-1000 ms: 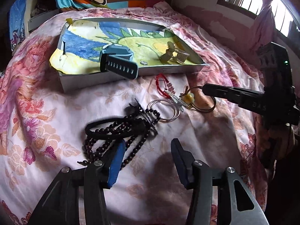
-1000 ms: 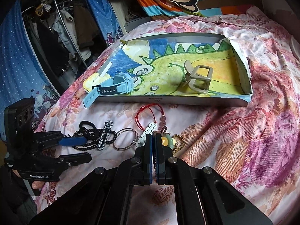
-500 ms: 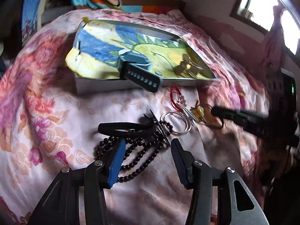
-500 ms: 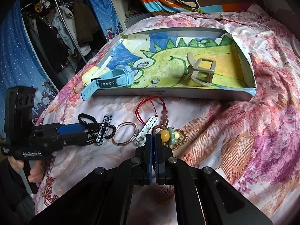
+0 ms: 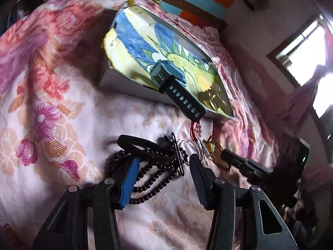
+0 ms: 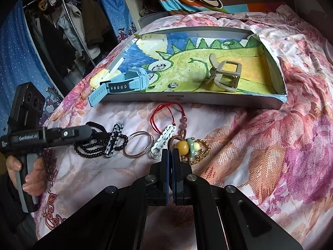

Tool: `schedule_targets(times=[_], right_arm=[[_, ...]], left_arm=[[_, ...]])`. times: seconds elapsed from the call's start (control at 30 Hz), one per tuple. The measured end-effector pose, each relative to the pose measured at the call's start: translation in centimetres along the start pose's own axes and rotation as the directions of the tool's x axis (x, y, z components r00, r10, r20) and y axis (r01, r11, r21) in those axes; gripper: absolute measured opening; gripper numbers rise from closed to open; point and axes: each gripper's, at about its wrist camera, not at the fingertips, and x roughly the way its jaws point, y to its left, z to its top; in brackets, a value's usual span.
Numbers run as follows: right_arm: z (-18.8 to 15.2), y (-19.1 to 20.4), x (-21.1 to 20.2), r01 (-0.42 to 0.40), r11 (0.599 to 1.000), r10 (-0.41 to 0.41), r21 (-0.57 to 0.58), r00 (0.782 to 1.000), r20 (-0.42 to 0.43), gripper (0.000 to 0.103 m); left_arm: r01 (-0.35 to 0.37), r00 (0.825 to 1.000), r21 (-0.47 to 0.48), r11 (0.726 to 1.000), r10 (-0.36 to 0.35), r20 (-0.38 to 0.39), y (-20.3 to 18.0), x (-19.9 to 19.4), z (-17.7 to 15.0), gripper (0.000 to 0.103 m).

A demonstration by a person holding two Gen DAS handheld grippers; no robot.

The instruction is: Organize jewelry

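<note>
a: left hand-held gripper (image 5: 161,171) — jaws spread wide, low over the black hair tie (image 5: 145,148) and dark bead strand (image 5: 154,179), nothing pinched yet. looks set to straddle that tangle.

b: and the right hand-held gripper (image 6: 171,156)?

a: jaws pressed together, holding nothing that i can see, parked just short of the amber bead charm (image 6: 182,145) and gold chain (image 6: 200,152).

b: where does it all go?

a: probably the shallow tray (image 6: 208,100) farther up the bed (image 6: 270,145). a blue watch (image 6: 124,83) drapes over its near wall; a beige claw clip (image 6: 225,75) sits inside. plenty of bare room mid-tray. low wall to clear; silver bangles (image 6: 137,143) and white clip (image 6: 163,140) lie close between.
</note>
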Motion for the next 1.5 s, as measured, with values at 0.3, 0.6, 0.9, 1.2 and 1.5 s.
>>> schedule_targets(times=[0.3,0.6,0.9,1.2,1.5], right_arm=[[-0.2,0.4,0.4,0.005,1.0,-0.006,-0.021,1.0,-0.017,0.003],[-0.2,0.5,0.0,0.005,1.0,-0.005,-0.026,1.0,0.005,0.003],[-0.2,0.7,-0.3,0.0,0.999,0.001,-0.039,1.0,0.017,0.003],[-0.2,0.4,0.0,-0.009,1.0,0.01,-0.023,1.0,0.013,0.003],[-0.3,-0.7,0.7,-0.03,0.999,0.031,0.044,0.999,-0.016,0.004]], left_arm=[[0.001,1.0,-0.113,0.994,-0.001,-0.001,1.9,0.8,0.3,0.013],[-0.037,0.999,-0.087,0.996,0.038,0.007,1.4,0.9,0.0,0.001],[-0.101,0.994,0.043,0.994,0.099,0.038,-0.3,0.1,-0.1,0.001],[-0.227,0.972,0.173,0.958,0.211,0.106,-1.9,-2.5,-1.3,0.038],[-0.278,0.96,0.217,0.936,0.266,0.084,-1.1,-0.3,0.0,0.061]])
